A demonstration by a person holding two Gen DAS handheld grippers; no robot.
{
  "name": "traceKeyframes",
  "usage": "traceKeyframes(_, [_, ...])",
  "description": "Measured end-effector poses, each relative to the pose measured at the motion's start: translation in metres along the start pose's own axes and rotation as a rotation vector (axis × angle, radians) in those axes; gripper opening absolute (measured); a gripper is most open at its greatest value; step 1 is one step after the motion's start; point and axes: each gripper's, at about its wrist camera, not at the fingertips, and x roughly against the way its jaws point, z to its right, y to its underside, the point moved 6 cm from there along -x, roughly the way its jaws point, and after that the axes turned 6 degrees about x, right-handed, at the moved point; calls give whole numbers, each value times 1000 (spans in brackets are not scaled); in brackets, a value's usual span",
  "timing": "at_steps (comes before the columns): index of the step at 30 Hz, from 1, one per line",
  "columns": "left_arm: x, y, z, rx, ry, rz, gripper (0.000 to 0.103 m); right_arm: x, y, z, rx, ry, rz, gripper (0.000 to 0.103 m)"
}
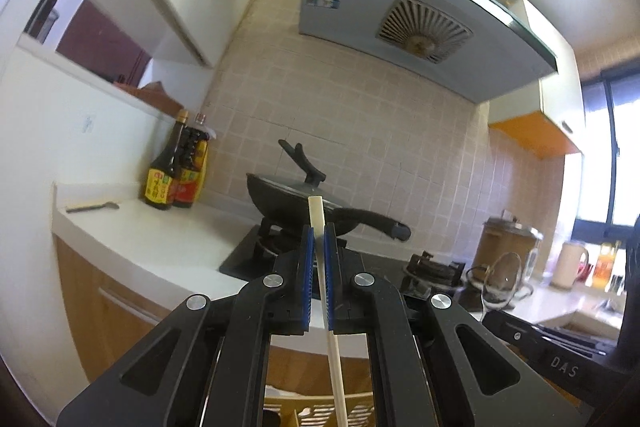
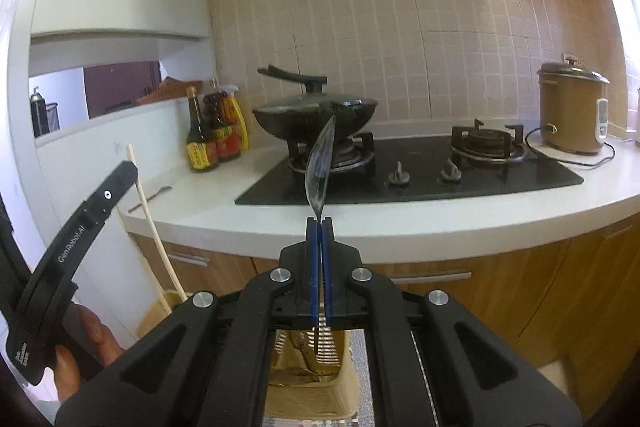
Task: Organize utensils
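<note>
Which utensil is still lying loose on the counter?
Start at the black glass hob and go left past the lidded black wok to the cluster of dark sauce bottles. Left of them, on the white countertop, lies a slim metal utensil, the only one lying flat there.

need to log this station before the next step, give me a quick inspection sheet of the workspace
surface: white countertop with a black gas hob set in it.
job's things: chopstick in the left gripper; clear spoon in the right gripper; slotted holder below; one utensil lies on the counter.
clutter: lidded wok on the left burner, sauce bottles, rice cooker.
grippers: both shut on their utensils, held up in front of the counter.
cables: the cooker's black cord lies on the counter.
surroundings: tiled wall, range hood, wood cabinets.
</note>
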Motion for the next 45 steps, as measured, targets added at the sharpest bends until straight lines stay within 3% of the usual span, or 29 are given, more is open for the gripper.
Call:
traceKeyframes(6, [-2, 18, 5, -56, 1, -33, 5, -5, 21, -1, 22, -16, -38, 3])
traceKeyframes(7, [-1, 19, 4, -51, 6, -44, 10, -5, 24, -1, 29, -17, -50, 6])
traceKeyframes(8, [1, 21, 2, -44, 13, -66, 26, -3, 26, -1, 28, -23, -59, 11])
traceKeyframes(9, [3, 21, -1, -34, 12, -78, 32, 0, 27, 0, 18, -25, -63, 26])
traceKeyframes(10, [6, 20, -3, -26, 11, -81, 35, 3, 27, 1, 10, -29, -60, 43])
traceKeyframes(11, [10, 18, -5, -21, 17, -89, 35, 9, 26, 3, -2, -32, -47, 47])
traceKeyframes(20, [69, -10, -6, 8, 44, -106, 38, 69, 22, -8, 6, -31, 5, 47])
traceKeyframes(25, [100, -15, -12, 54, 43, -174, 38, 107, 26, -23, 38, -15, 29, 47])
traceKeyframes(28, [125, -16, -17, 41, 22, -180, 48, 124, 34, -31, 27, -38, 35, 47])
traceKeyframes(30, [138, -9, -23, 36, -13, -239, 52, 133, 41, -34, 20, -29, 36, 47])
traceKeyframes(33, [158, 5, -33, 24, -85, -248, 53, 145, 56, -38, 19, 9, 41, 47])
traceKeyframes(35, [167, 16, -37, -19, -145, -243, 66, 153, 70, -39, 23, 76, 59, 47])
traceKeyframes(36, [170, 27, -38, -47, -182, -250, 68, 155, 75, -39, 22, 98, 67, 49])
traceKeyframes(38, [173, 44, -42, -48, -213, -267, 69, 157, 92, -37, -6, 124, 100, 61])
traceKeyframes(43, [175, 72, -46, -112, -255, -247, 75, 153, 114, -41, 9, 142, 135, 69])
traceKeyframes(45, [178, 74, -48, -137, -269, -206, 85, 156, 116, -42, 21, 168, 169, 75])
